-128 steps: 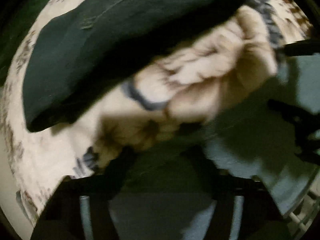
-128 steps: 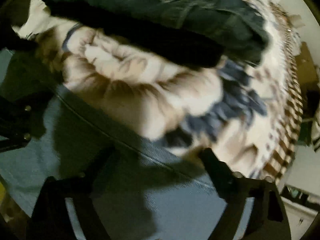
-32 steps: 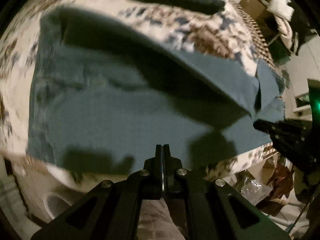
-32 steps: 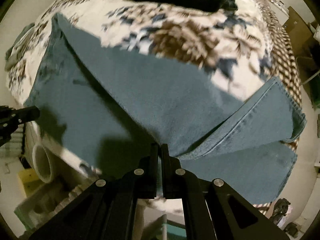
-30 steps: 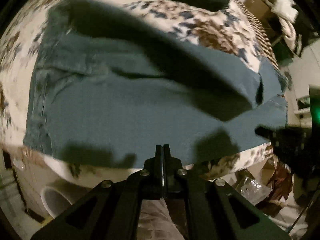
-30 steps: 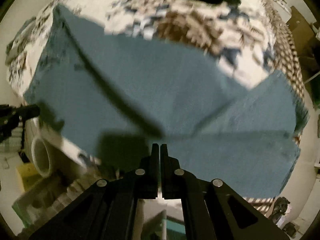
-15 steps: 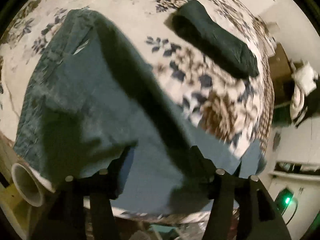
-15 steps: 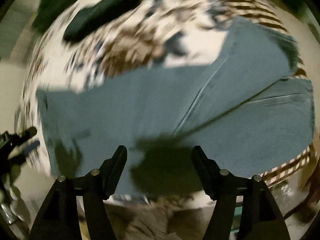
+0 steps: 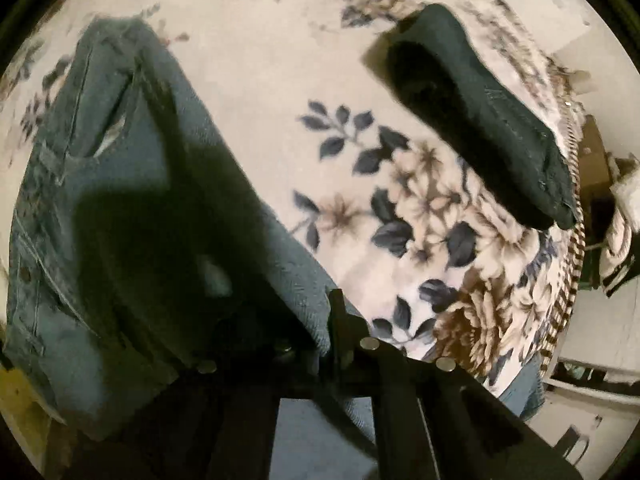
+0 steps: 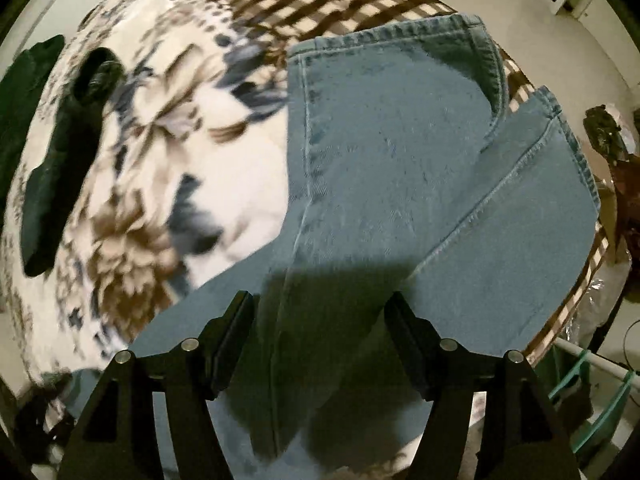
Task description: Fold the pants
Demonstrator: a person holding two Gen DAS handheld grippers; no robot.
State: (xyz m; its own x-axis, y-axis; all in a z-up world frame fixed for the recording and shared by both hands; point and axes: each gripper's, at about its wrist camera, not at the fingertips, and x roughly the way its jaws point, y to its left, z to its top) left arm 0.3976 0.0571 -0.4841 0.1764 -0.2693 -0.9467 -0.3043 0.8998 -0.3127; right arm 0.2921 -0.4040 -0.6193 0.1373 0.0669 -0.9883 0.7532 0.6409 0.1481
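1. Light blue jeans [image 10: 400, 168] lie spread on a floral blanket [image 9: 280, 80], beside folded dark pants [image 9: 480, 120].
2. The left tool [image 9: 332, 336] has just pinched shut on the jeans' edge.
3. The right tool [image 10: 320, 344] hangs wide open over the legs, gripping nothing.

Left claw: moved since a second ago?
Yes. The left claw left the blanket's near edge for the jeans' fold, nearer the dark folded pants.
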